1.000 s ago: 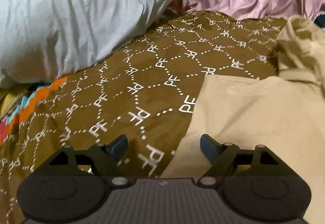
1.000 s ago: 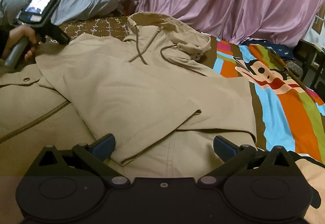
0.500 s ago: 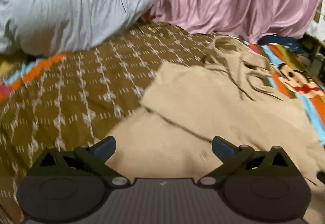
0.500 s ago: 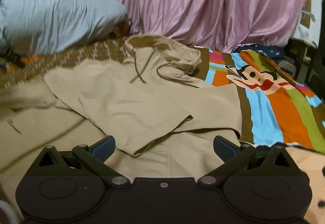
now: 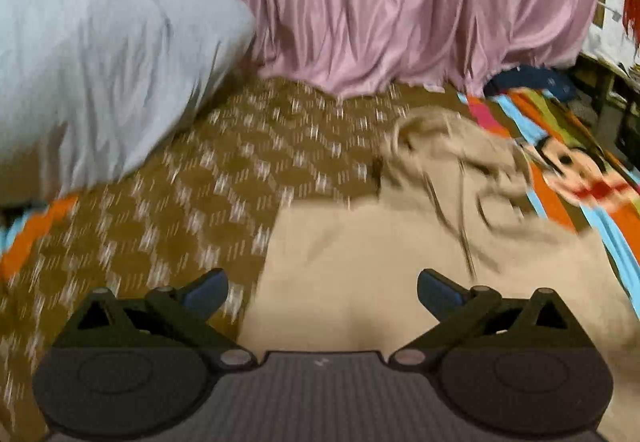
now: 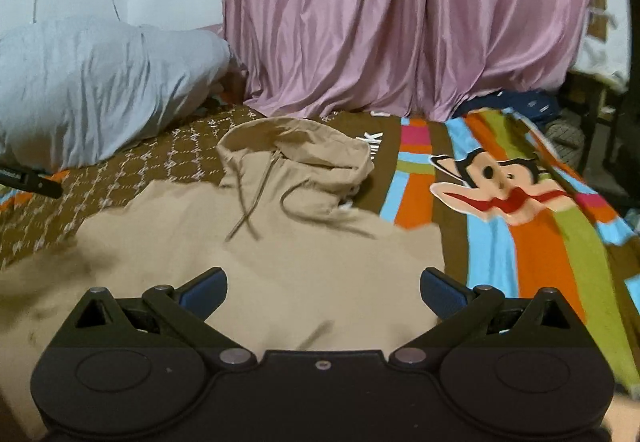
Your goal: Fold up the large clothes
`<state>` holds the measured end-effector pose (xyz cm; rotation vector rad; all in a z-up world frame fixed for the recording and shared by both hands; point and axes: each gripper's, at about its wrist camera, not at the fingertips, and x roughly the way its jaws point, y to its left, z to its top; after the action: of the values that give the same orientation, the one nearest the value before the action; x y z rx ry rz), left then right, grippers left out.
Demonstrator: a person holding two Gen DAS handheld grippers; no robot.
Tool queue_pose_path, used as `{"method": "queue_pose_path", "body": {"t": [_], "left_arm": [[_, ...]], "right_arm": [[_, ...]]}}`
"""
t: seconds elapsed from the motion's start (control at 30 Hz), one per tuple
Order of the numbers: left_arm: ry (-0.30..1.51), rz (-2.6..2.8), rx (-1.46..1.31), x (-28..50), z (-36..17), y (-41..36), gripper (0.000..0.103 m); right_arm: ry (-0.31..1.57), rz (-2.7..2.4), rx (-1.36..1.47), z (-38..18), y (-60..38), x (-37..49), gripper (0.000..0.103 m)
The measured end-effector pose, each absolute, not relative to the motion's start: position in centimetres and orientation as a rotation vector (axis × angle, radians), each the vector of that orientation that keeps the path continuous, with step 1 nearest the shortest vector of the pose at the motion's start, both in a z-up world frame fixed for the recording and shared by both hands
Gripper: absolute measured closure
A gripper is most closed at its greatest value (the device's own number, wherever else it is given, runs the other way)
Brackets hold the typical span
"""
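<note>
Hoodie: a tan hooded jacket [image 6: 304, 266] is laid flat on the bed, hood towards the pink curtain [image 6: 400, 21], two drawcords trailing down its chest. In the left wrist view the hoodie [image 5: 400, 262] is smeared by motion blur, and its cords are seen only as dark streaks.
Left gripper: the left gripper [image 5: 322, 288] is held above the hoodie's left edge, where tan cloth meets the brown patterned bedspread [image 5: 192, 209]. Its blue-tipped fingers [image 5: 206, 290] are spread wide, with nothing between them.
Right gripper: the right gripper [image 6: 322, 288] is held over the hoodie's lower chest, below the drawcords. Its fingers [image 6: 440, 292] are likewise wide apart and empty; contact with the cloth cannot be told.
Shown only by the right wrist view: the hood's folded rim is sharply drawn, and white lettering on the bedspread is glimpsed just right of the hood. A dark object [image 6: 28, 179] enters at the frame's left edge, well left of the hoodie; what it is cannot be told.
Shown by both: a grey pillow [image 6: 100, 89] lies up and left of the hoodie, and a striped cartoon blanket [image 6: 520, 226] is spread to its right; both are blurred in the left view, the pillow [image 5: 100, 81] and the blanket [image 5: 580, 181] alike.
</note>
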<state>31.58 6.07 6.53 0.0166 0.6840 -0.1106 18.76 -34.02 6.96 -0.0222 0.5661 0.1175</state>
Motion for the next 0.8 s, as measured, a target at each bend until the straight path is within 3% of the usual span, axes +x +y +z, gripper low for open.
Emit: {"method": "queue_pose_path", "body": {"t": [0.1, 0.27, 0.47, 0.53, 0.57, 0.6, 0.63, 0.67, 0.8], "left_arm": [[0.645, -0.126, 0.039, 38.3, 6.1, 4.1, 0.001], [0.654, -0.192, -0.019, 48.6, 4.1, 0.6, 0.008], [0.657, -0.135, 0.012, 57.1, 1.2, -3.1, 0.010], [0.670, -0.135, 0.070, 58.5, 0.3, -4.4, 0.016], [0.679, -0.134, 0.108, 59.0, -0.1, -5.1, 0.036], [0.693, -0.129, 0.155, 59.2, -0.6, -5.7, 0.077], [0.711, -0.112, 0.198, 59.3, -1.0, -6.3, 0.098], [0.711, -0.085, 0.197, 59.1, -1.3, -6.4, 0.100], [0.569, -0.029, 0.074, 55.6, -0.6, -4.4, 0.101]], "right_arm": [[0.609, 0.116, 0.015, 7.2, -35.1, 27.0, 0.007], [0.650, 0.057, 0.035, 4.6, -35.5, 41.0, 0.030], [0.652, -0.015, 0.094, 0.7, -35.1, 52.6, 0.032], [0.678, -0.061, 0.090, -0.8, -35.1, 55.0, 0.033], [0.693, -0.078, 0.096, -1.4, -35.2, 55.8, 0.038], [0.705, -0.092, 0.102, -2.1, -35.4, 56.4, 0.045], [0.708, -0.106, 0.106, -2.5, -35.5, 56.7, 0.067], [0.701, -0.119, 0.106, -2.7, -35.5, 56.7, 0.094], [0.545, -0.121, 0.052, -1.3, -35.1, 54.0, 0.099]]}}
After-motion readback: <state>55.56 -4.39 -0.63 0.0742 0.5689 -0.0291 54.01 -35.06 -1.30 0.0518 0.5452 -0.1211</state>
